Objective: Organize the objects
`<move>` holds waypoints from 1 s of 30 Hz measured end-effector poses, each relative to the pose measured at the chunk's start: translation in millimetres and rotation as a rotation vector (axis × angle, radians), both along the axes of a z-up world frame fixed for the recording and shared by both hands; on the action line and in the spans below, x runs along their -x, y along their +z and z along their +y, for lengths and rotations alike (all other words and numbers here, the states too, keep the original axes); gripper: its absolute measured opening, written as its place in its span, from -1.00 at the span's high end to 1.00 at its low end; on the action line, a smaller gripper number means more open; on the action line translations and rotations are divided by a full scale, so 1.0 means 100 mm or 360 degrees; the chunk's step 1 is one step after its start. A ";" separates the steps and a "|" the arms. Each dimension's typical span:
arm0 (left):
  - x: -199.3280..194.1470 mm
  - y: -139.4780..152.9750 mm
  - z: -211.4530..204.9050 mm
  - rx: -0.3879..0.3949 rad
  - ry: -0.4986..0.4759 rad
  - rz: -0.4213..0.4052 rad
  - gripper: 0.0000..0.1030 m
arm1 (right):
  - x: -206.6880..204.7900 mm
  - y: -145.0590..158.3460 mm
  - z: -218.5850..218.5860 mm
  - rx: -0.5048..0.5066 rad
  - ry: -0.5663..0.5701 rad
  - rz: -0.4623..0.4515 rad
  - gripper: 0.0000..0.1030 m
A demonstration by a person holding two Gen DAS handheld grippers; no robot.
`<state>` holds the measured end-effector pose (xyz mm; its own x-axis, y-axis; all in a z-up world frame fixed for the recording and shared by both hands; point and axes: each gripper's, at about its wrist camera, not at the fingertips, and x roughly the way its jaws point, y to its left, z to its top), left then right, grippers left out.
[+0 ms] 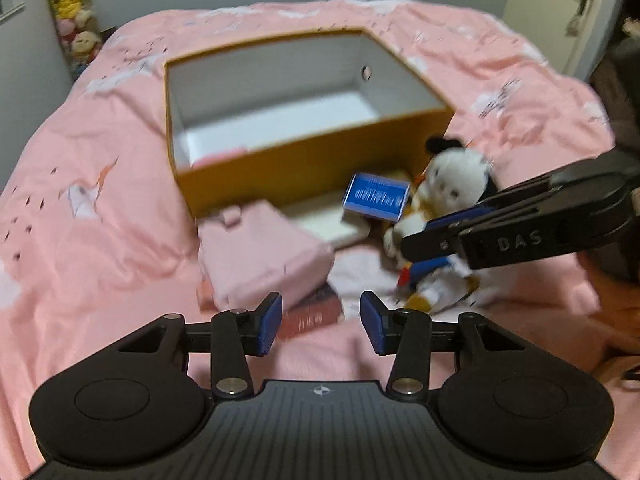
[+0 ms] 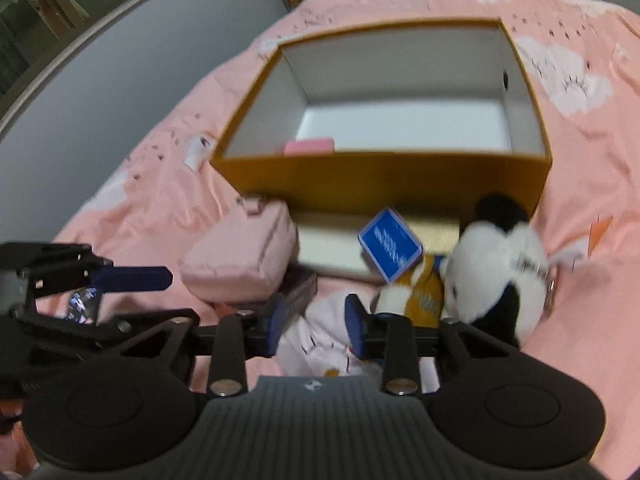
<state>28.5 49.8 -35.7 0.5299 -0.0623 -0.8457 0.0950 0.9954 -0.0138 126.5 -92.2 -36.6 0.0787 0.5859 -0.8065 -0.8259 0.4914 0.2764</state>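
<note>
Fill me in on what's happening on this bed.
A person with a gripper in each hand is sorting things into the open orange box, which so far holds one pink item. The right gripper straddles a white plush; whether it grips is unclear. The left gripper hangs open above the bedspread. A pink pouch, a blue card box and a black-and-white plush are not yet in.

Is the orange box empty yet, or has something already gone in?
Not empty. The orange box is open-topped and holds one flat pink item on its white floor, against the near wall; the rest of the floor is bare.
</note>
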 end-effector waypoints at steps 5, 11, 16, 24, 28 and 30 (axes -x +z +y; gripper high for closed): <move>0.01 -0.24 -0.02 -0.0019 0.0193 0.0043 -0.26 | 0.03 -0.15 -0.05 0.0067 -0.0033 -0.0019 0.34; -0.10 -0.38 0.09 0.0083 0.0365 0.0086 -0.48 | -0.01 -0.18 -0.06 0.0044 -0.0038 -0.0026 0.33; -0.23 -0.50 0.03 0.0063 0.0384 0.0152 -0.59 | -0.02 -0.22 -0.02 0.0062 -0.0010 -0.0037 0.33; -0.32 -0.61 0.10 0.0108 0.0463 0.0208 -0.35 | -0.03 -0.18 0.03 0.0071 0.0052 -0.0087 0.33; -0.29 -0.58 0.09 0.0115 0.0443 0.0188 -0.27 | -0.04 -0.10 0.08 0.0082 0.0102 -0.0179 0.33; -0.26 -0.55 0.07 0.0116 0.0424 0.0174 -0.27 | -0.09 -0.04 0.11 0.0095 0.0117 -0.0209 0.33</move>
<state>54.6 57.1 -91.1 0.4417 0.0041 -0.8971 -0.1755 0.9811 -0.0820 135.4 -81.3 -41.0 0.1442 0.5455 -0.8256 -0.8874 0.4405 0.1360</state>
